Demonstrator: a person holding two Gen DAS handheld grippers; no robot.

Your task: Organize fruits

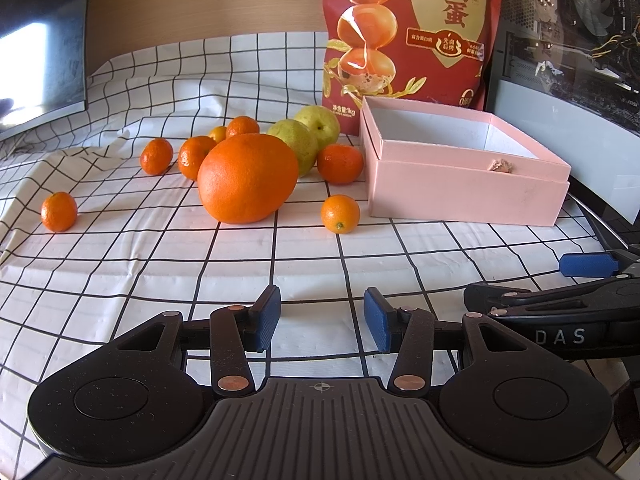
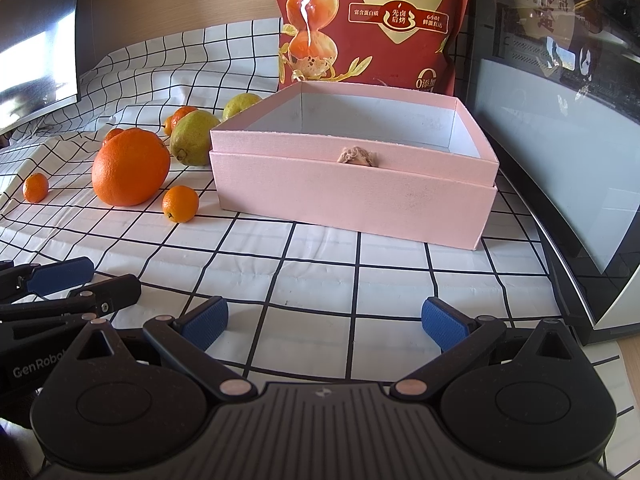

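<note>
Fruit all loose on the checked cloth: big orange (image 1: 248, 178), small kumquat (image 1: 340, 213) just beside the empty pink box (image 1: 468, 196). Both empty: left gripper (image 1: 322, 320) half open, right gripper (image 2: 324, 322) wide. Probably only starting; next, a reach for the kumquat.

A white cloth with a black grid (image 1: 168, 264) covers the counter and lies rumpled toward the back left. At the back a tall red snack bag (image 1: 412, 32), printed with Chinese characters and pictures of halved eggs, stands upright against the wooden wall (image 1: 200, 0). To its right stands a computer case with a glass side panel (image 2: 560, 128), a fan and cables showing inside. A dark monitor (image 1: 40, 40) sits at the far left.
</note>
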